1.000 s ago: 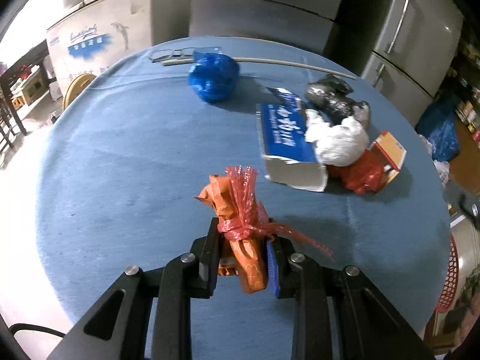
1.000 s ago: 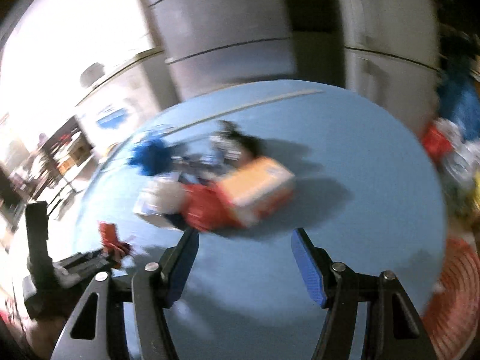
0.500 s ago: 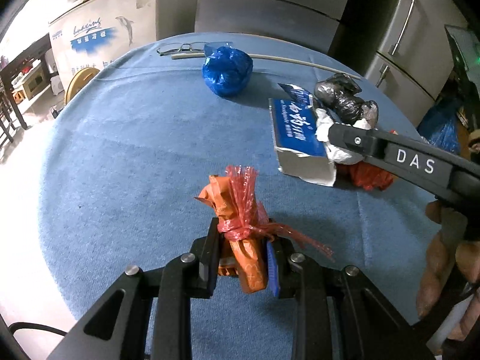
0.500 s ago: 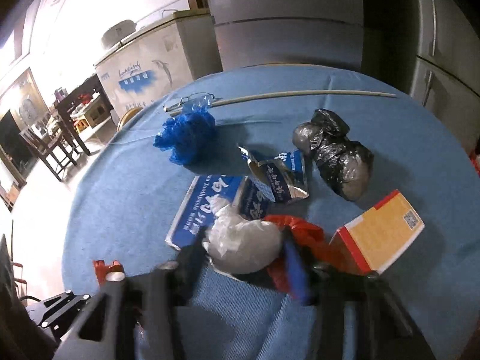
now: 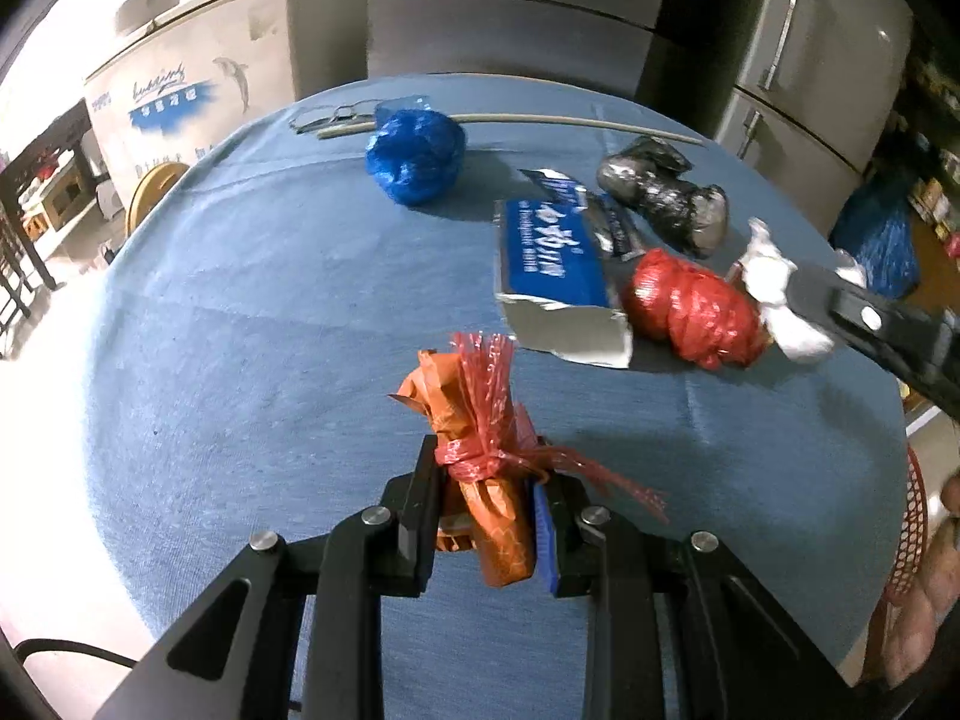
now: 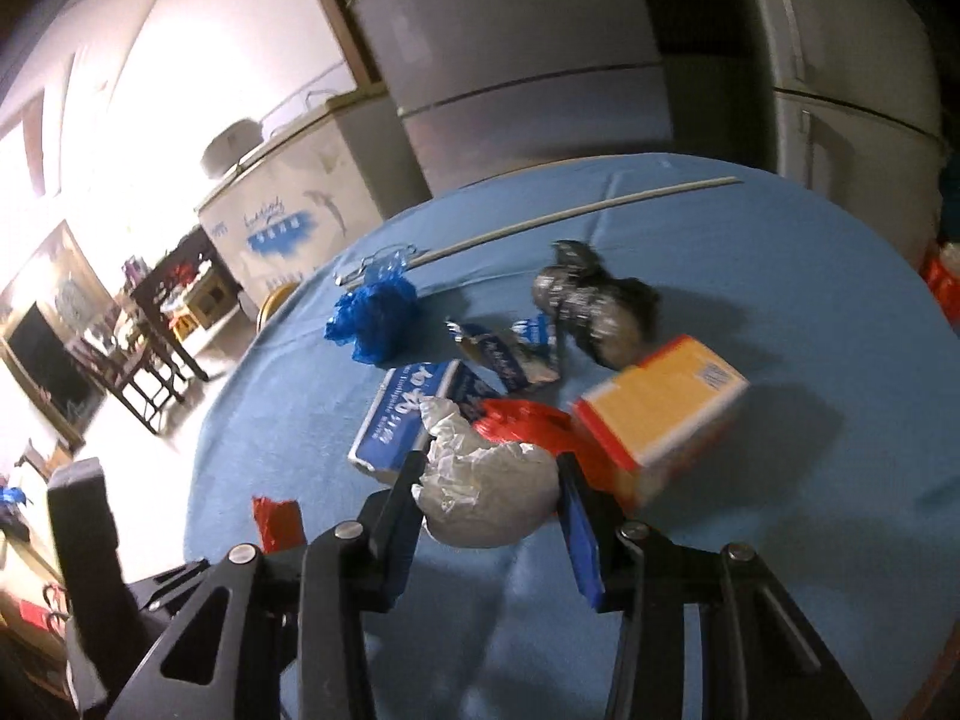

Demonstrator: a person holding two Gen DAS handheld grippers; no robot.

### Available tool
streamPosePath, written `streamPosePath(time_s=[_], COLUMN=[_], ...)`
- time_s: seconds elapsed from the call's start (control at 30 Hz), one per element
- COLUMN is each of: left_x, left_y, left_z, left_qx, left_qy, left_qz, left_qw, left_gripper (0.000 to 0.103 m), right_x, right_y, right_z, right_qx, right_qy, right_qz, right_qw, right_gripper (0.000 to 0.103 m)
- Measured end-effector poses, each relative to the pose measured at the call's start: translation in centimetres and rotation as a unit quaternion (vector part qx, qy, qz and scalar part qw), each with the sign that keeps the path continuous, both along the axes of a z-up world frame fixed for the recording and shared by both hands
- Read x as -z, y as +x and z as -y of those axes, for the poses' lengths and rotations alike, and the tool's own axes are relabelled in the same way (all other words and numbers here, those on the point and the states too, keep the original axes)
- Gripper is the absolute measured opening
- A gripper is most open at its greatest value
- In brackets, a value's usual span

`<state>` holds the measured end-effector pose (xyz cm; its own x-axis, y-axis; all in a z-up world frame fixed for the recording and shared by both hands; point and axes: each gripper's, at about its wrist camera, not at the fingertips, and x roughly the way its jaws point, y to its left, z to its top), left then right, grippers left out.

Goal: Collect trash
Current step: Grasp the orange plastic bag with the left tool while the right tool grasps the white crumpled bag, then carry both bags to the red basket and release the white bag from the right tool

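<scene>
My left gripper [image 5: 486, 504] is shut on an orange wrapper bundle tied with red plastic [image 5: 480, 438], held over the near part of the round blue table [image 5: 252, 312]. My right gripper [image 6: 489, 492] is shut on a crumpled white bag [image 6: 480, 492] and holds it just above the table; it also shows at the right of the left wrist view [image 5: 780, 300]. Beyond lie a red bag [image 5: 690, 306], a blue-and-white box [image 5: 552, 264], a black bag [image 5: 666, 192], a blue bag [image 5: 414, 156] and an orange box [image 6: 660, 414].
A thin white stick [image 5: 540, 120] and eyeglasses [image 5: 330, 117] lie at the table's far edge. Refrigerators [image 5: 810, 48] and a chest freezer [image 5: 198, 78] stand behind. A red mesh basket [image 5: 909, 528] sits past the table's right edge.
My right gripper has come in over the pile, closed on the white bag and lifted it off the red bag. My left gripper still holds the orange bundle in place.
</scene>
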<state>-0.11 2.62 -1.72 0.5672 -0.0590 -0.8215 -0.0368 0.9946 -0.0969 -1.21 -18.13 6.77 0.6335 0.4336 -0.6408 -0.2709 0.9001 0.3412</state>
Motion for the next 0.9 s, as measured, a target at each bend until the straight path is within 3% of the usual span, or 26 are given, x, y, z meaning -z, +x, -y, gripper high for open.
streamPosePath(time_s=[0.37, 0.9], left_x=[-1.2, -2.7], left_y=[-0.6, -1.4], left_z=[4.7, 10.6], left_qx=[0.046, 0.107], left_qy=[0.033, 0.065], left_qz=[0.004, 0.014], left_qw=[0.9984, 0.992], left_gripper=[0.027, 0.027], right_x=[0.8, 1.7], right_y=[-3.9, -6.8], right_z=[7.5, 14.6], right_qx=[0.06, 0.131], right_qy=[0.043, 0.082], right_qz=[-0.005, -0.005], right_qw=[0.997, 0.988], right_gripper=[0.045, 0.045])
